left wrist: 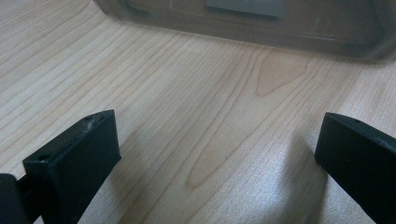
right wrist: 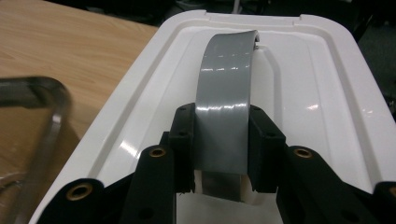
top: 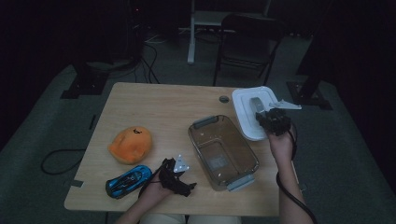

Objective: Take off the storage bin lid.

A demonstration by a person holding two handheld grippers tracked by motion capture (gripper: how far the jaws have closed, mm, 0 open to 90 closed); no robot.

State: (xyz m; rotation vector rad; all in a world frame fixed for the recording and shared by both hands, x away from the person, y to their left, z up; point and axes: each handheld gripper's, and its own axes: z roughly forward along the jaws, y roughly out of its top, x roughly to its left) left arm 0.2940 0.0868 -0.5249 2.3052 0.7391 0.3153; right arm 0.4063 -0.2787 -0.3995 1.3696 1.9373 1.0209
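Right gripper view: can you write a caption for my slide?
Right gripper fingers clamped on the grey handle of a white lid beside the clear bin.

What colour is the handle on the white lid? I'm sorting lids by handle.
Grey handle, clearest in the right gripper view.

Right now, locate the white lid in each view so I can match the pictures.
High view: white lid at the table's right far edge, under the right gripper.
Left gripper view: not in it.
Right gripper view: it spans the middle and right, jaws clamping its grey handle.
Shared landmark: clear container.
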